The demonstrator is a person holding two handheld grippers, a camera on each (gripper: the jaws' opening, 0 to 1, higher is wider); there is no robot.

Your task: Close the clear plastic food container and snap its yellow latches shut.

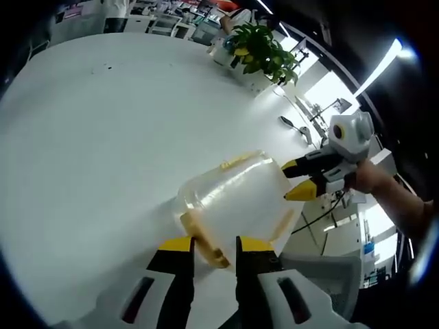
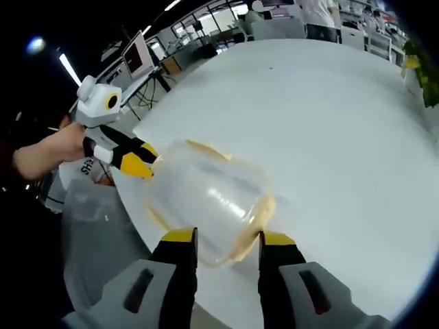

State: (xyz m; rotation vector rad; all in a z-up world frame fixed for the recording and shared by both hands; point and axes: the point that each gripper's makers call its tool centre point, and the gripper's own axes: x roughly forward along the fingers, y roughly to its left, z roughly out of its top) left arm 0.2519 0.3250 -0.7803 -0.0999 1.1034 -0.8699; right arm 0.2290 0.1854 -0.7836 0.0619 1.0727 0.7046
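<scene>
Container [image 1: 236,199] between left tool [image 1: 215,247], right tool [image 2: 225,236], touching both

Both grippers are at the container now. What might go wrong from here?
1. The container sits close to the table edge; pushing from the right gripper may slide it off.
2. It is clear and glossy, so the left gripper may miss the yellow latch.
</scene>
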